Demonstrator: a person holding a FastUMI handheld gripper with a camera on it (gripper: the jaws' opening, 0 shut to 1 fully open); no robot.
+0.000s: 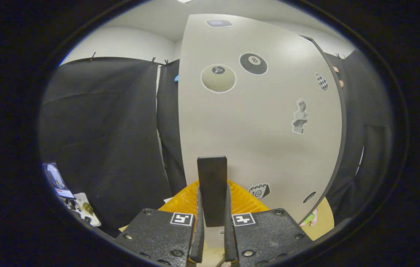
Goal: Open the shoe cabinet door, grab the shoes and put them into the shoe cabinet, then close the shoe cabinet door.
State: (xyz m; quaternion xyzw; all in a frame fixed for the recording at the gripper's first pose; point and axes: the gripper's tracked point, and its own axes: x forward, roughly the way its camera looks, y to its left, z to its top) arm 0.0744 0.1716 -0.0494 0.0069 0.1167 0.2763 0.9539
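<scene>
Gripper [212, 222] at shoe cabinet door [258, 122] — handle [212, 189] pinched.
Fingers pressed on the dark upright handle, frame centre-bottom; pale stickered door fills centre-right; yellow ribbed object [245, 200] behind — shoes not identifiable.

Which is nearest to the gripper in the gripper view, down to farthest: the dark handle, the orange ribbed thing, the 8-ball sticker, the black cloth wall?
1. Dark handle: between the fingers of the gripper, which are closed on it.
2. Orange ribbed thing: just ahead of the fingers, low, either side of the handle.
3. 8-ball sticker: high on the white door, beyond the handle.
4. Black cloth wall: behind the door, to its left.
</scene>
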